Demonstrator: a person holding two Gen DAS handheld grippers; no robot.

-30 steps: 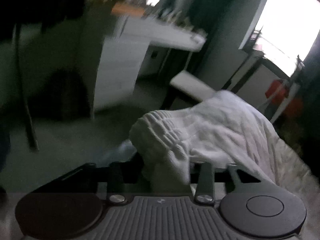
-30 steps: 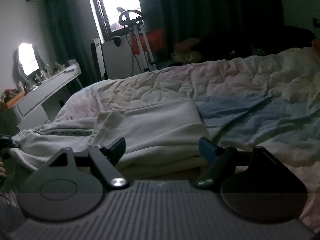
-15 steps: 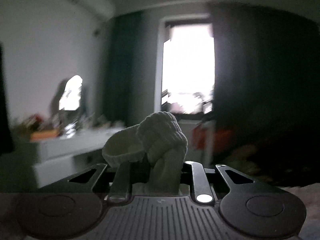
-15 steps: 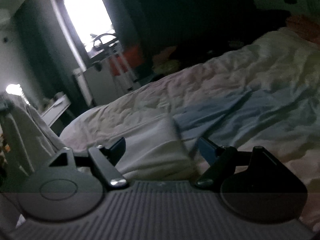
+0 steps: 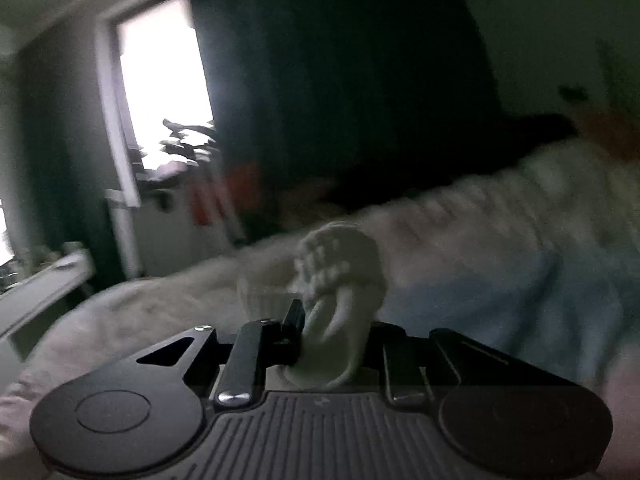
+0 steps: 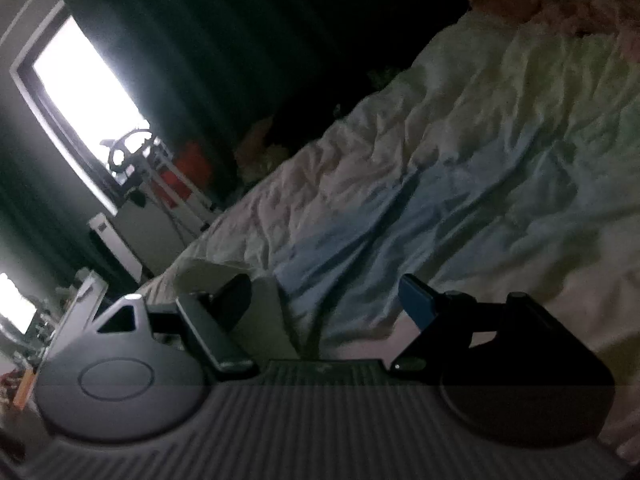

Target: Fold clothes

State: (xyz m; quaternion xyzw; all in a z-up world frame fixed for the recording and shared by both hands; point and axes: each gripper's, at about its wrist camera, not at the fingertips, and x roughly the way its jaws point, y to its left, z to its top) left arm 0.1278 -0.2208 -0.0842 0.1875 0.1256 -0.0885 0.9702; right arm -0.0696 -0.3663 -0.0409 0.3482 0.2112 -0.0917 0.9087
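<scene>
My left gripper [image 5: 332, 332] is shut on the ribbed elastic waistband of a white garment [image 5: 340, 264], which bunches up between the fingers and is held in the air above the bed [image 5: 500, 240]. The rest of the garment hangs below, out of view. In the right wrist view my right gripper [image 6: 326, 296] is open and empty, tilted, just above the bed. A pale fold of the white garment [image 6: 216, 270] shows by its left finger [image 6: 234, 300]. The left wrist view is blurred.
The bed is covered by a crumpled quilt [image 6: 460, 168] in white, pink and blue. A bright window [image 6: 84, 96] with dark curtains lies beyond. An exercise bike [image 6: 136, 152], a white cabinet [image 6: 136, 236] and a dresser [image 5: 40, 292] stand left of the bed.
My left gripper has swung up from the bed's edge and then turned right over the bed, the waistband still in it. My right gripper has tilted and risen, and the folded white garment has slid from under it.
</scene>
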